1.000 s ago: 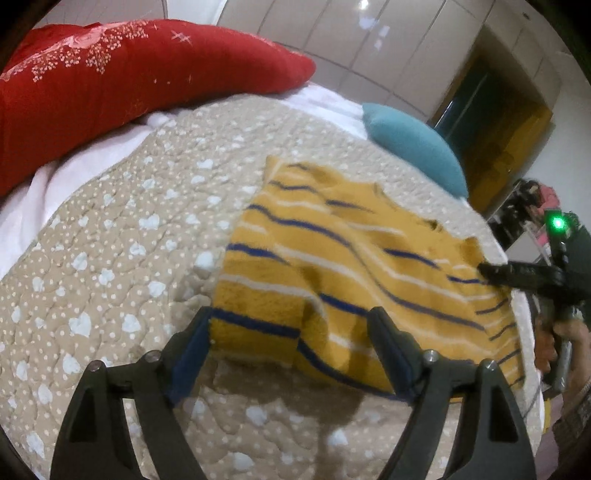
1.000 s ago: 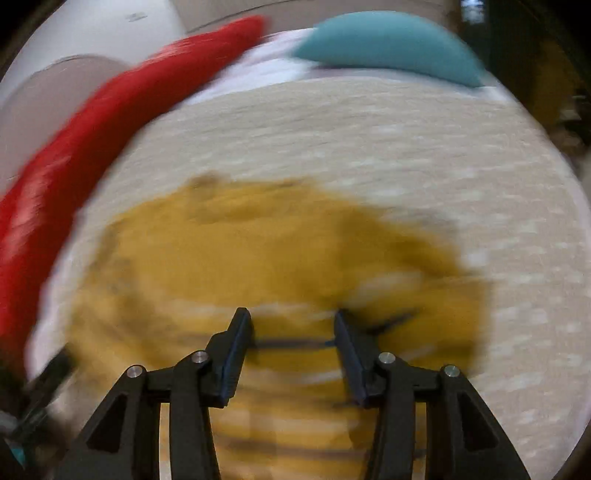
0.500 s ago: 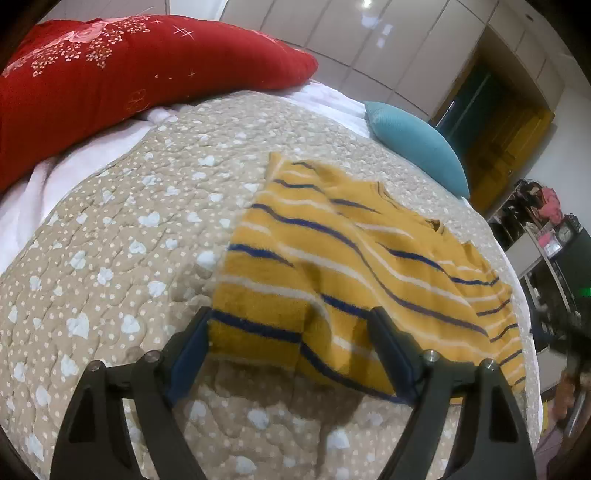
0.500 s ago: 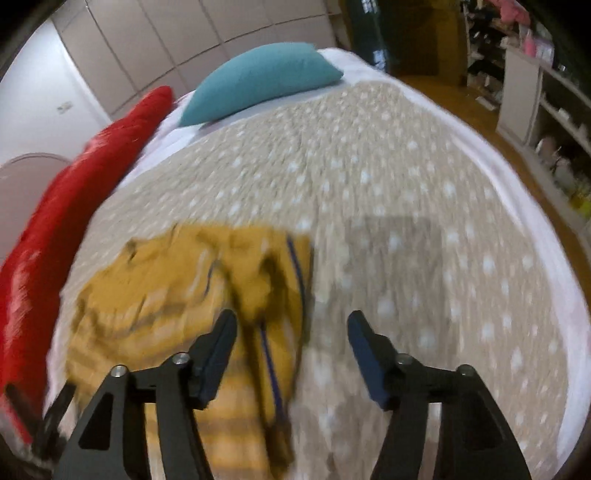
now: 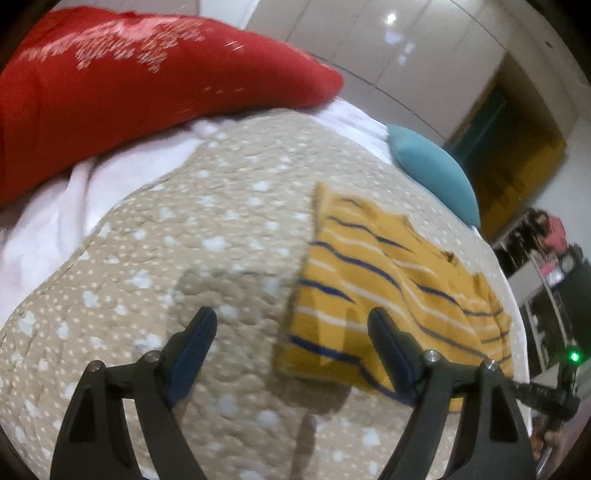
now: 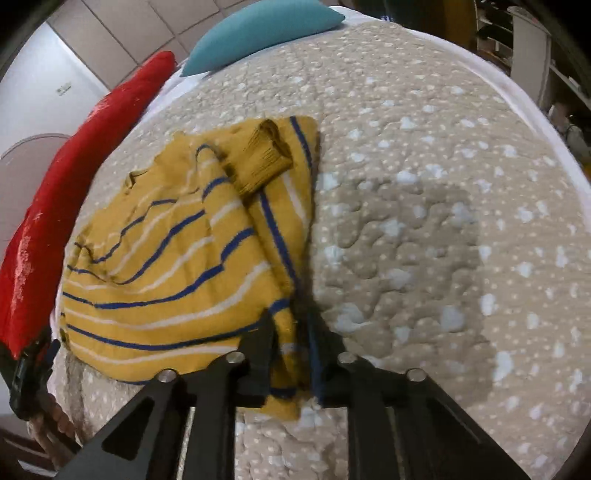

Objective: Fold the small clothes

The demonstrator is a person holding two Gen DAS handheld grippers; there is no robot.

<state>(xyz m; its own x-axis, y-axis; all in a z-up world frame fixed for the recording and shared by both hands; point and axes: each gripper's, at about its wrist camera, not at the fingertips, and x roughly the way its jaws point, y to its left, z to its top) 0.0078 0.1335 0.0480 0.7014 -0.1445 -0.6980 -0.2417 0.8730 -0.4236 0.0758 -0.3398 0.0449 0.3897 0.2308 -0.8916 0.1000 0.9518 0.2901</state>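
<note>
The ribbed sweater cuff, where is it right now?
In the right wrist view the ribbed cuff lies folded back on top of the yellow striped sweater, near its far right corner, with the teal pillow beyond it.

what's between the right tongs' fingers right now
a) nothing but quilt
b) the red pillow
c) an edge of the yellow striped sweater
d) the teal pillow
c: in the right wrist view the right tongs are closing with an edge of the sweater bunched between the fingers, and both pillows lie far off.
</note>
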